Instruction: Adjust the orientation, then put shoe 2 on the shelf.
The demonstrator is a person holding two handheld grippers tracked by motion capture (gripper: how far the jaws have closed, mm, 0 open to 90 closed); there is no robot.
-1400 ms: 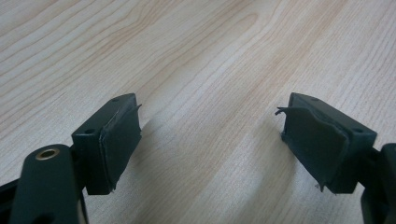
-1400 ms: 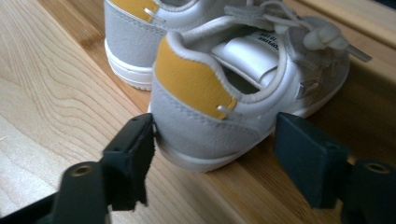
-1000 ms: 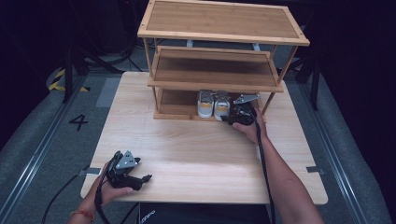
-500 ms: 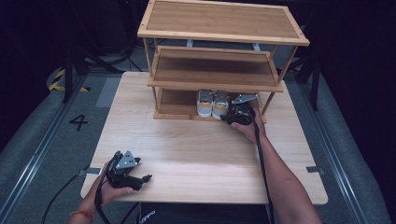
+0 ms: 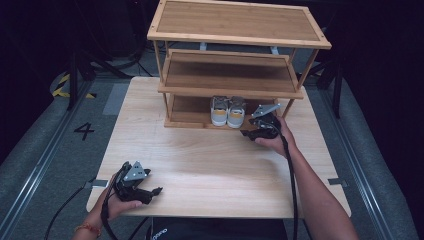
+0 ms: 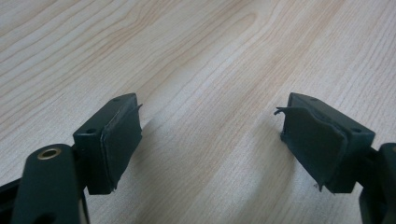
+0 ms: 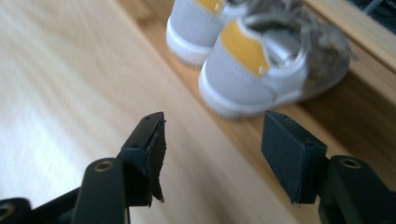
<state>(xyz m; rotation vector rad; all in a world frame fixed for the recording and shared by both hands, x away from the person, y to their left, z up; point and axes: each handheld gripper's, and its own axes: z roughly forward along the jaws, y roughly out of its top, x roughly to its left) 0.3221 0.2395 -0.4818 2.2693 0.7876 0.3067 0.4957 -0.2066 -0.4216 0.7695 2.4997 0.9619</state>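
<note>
Two small shoes (image 5: 227, 110) sit side by side on the bottom shelf of the wooden rack (image 5: 235, 80), heels out. Right gripper (image 7: 212, 151) is just in front of them, jaws apart and just reopening, nothing between. Left gripper (image 6: 212, 135) rests on the table (image 5: 210, 160) near its front-left corner, released, empty.

Middle shelf (image 5: 227, 92) hides the toes of the two sneakers (image 5: 227, 111) from above. In the right tool's view they're blurry, far sneaker (image 7: 198, 28) chopped off by the top edge.
</note>
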